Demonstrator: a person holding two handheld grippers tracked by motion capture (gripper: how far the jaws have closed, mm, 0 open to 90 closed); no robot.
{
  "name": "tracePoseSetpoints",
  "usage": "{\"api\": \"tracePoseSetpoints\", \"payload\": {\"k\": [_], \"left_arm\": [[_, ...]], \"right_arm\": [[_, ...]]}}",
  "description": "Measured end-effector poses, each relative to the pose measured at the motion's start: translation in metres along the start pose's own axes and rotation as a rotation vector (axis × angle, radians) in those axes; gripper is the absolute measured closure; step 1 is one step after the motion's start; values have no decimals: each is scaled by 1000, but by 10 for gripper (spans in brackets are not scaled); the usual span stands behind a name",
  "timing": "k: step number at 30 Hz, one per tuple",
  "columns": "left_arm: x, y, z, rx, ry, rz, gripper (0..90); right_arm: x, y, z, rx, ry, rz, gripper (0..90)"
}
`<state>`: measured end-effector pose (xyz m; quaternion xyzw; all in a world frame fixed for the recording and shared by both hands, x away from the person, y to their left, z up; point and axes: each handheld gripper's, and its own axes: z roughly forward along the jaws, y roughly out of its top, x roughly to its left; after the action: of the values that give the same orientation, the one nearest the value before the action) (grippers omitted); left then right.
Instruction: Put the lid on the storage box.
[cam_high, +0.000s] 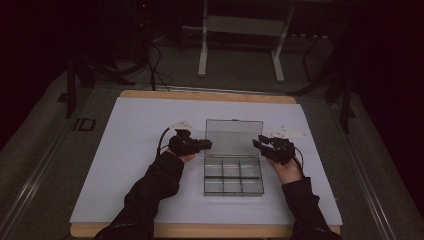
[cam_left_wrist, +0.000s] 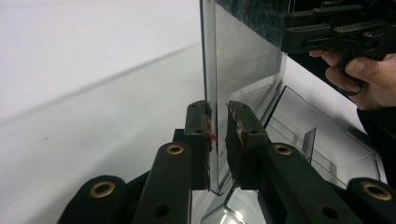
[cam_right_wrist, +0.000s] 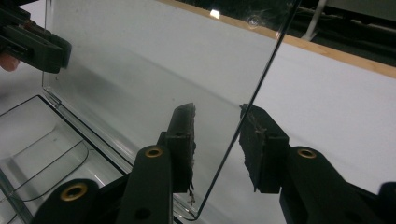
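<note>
Standing near the middle of the white surface (cam_high: 130, 150), a clear plastic organiser box (cam_high: 233, 178) has its compartmented tray lying flat and its transparent lid (cam_high: 233, 136) raised upright from the hinge at the tray's far edge. The tray shows two rows of three compartments.

At the lid's left edge, the left gripper (cam_high: 204, 145) pinches the thin panel: in the left gripper view its pads are pressed close on either side of the lid's (cam_left_wrist: 243, 70) edge, low down near the hinge. At the lid's right edge, the right gripper (cam_high: 259, 142) straddles the panel. In the right gripper view the lid's (cam_right_wrist: 154, 70) edge runs between the pads with a clear gap on each side, so the jaws are still spread around it without touching.

Both hands come in from the near side, one on each flank of the box. Bare white surface lies open to the left, right and beyond the lid, up to the wooden border (cam_high: 210, 95) along the far edge. Two small pale slips (cam_high: 290, 132) lie just behind the right gripper.
</note>
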<state>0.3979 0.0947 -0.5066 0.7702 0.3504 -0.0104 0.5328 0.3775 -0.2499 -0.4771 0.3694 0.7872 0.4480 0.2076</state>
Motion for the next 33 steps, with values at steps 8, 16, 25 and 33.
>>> {"api": "tracePoseSetpoints", "payload": {"k": [8,16,25,33], "left_arm": [[-6,7,-11,-28,15,6,805],[-18,7,-17,-18,34,42,799],[-29,4,-25,-2,69,57,789],[-36,-2,-31,4,74,79,797]], "right_arm": [[-1,1,-11,-24,26,1,720],[-1,-2,-23,-31,60,-18,788],[1,-5,-32,-29,82,-48,810],[6,-13,-39,-25,94,-87,811]]}}
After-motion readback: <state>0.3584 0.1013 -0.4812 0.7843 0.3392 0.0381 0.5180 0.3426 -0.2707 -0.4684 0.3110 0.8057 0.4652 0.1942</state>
